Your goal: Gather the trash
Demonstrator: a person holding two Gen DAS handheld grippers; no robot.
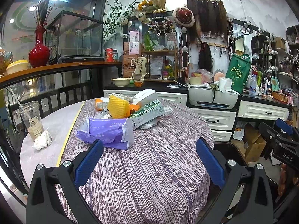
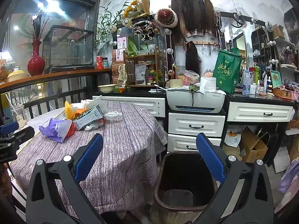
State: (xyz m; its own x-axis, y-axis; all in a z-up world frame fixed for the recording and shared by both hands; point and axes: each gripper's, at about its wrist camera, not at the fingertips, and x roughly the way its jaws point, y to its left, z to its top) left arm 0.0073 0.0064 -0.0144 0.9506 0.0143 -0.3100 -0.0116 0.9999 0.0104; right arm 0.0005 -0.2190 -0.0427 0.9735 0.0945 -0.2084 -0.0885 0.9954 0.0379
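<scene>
From the left wrist view, the left gripper (image 1: 149,149) hovers with jaws spread wide and empty above the round table with a purple-striped cloth (image 1: 149,177); just ahead lie a crumpled purple plastic bag (image 1: 104,132), a green-and-white carton (image 1: 147,112) and a crumpled white tissue (image 1: 43,141). From the right wrist view, the right gripper (image 2: 149,149) likewise gapes empty, over the dark plastic waste bin (image 2: 185,203) beside the table.

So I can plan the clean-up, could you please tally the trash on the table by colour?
Purple: 1, the plastic bag
Yellow: 1, the foam net
Green and white: 1, the wrapper
Orange: 1, the packet
White: 1, the crumpled tissue
Clear: 1, the drink cup
Total: 6, counting only pieces I can tell apart.
</scene>
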